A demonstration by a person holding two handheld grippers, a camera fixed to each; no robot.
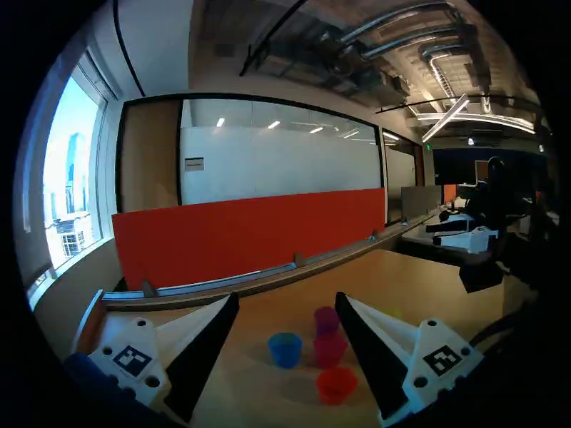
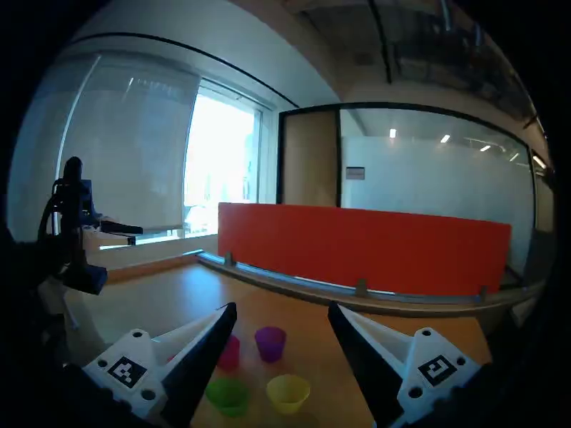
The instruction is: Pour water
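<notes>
Cups of several colours were seen standing upright on the wooden table (image 1: 400,274), ahead of both grippers and touched by neither. In the left gripper view, a blue cup (image 1: 285,349) was set to the left of the group. A purple cup (image 1: 327,320) was placed farther back to its right, and a magenta cup (image 1: 330,348) stood just in front of the purple one. A red cup (image 1: 336,385) was set nearest the camera.

The left gripper (image 1: 285,298) was held open above the table, its jaws spread wide with nothing clasped between them. The right gripper (image 2: 280,308) was likewise held open, its jaws well apart and nothing gripped.

In the right gripper view, a green cup (image 2: 228,396) and a yellow cup (image 2: 288,393) were seen side by side close to the camera. The purple cup was seen behind them, and the magenta cup beside it was partly hidden by one finger.

Whether any cup held water could not be told. An orange-red divider panel (image 1: 250,235) was mounted along the table's far edge, and a bright window (image 1: 68,200) was seen beyond it.
</notes>
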